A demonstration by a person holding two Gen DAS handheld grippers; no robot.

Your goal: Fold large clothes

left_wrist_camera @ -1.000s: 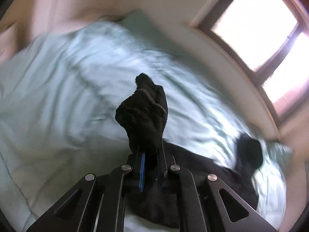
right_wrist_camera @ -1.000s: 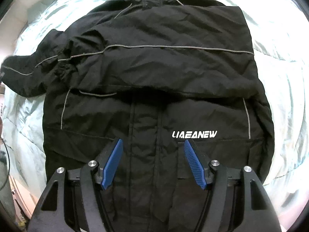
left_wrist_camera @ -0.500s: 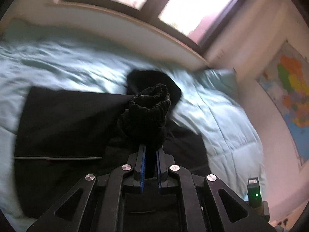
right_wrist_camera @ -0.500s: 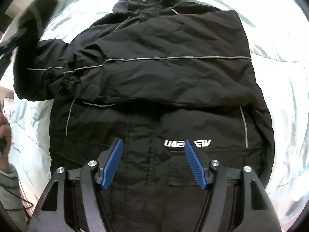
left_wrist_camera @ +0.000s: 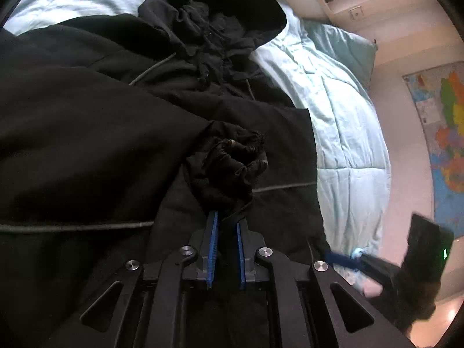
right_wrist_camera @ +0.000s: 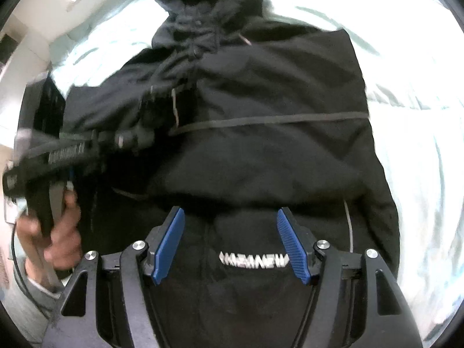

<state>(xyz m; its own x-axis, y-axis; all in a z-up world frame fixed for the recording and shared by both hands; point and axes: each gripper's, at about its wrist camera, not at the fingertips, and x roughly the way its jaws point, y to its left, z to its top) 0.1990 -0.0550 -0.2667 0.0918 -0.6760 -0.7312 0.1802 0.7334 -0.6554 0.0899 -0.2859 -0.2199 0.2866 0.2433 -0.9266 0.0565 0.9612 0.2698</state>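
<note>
A large black hooded jacket (right_wrist_camera: 261, 116) lies front-up on a pale blue bed; white lettering (right_wrist_camera: 253, 260) shows on its chest. In the left wrist view my left gripper (left_wrist_camera: 227, 220) is shut on the jacket's gathered sleeve cuff (left_wrist_camera: 229, 165) and holds it over the jacket's chest (left_wrist_camera: 87, 145). The hood (left_wrist_camera: 232, 8) lies beyond. My right gripper (right_wrist_camera: 230, 223) is open and empty, hovering over the jacket's lower front. The left gripper (right_wrist_camera: 127, 139) shows blurred at left in the right wrist view, held by a hand (right_wrist_camera: 62, 232).
The pale blue quilt (left_wrist_camera: 348, 133) surrounds the jacket, with a pillow (left_wrist_camera: 345, 49) at the head. A wall map (left_wrist_camera: 446, 145) hangs on the right wall. The right gripper's body (left_wrist_camera: 406, 266) shows at the bed's edge.
My left gripper has swung the sleeve cuff from out at the side across onto the jacket's chest. My right gripper has moved closer to the jacket, still open.
</note>
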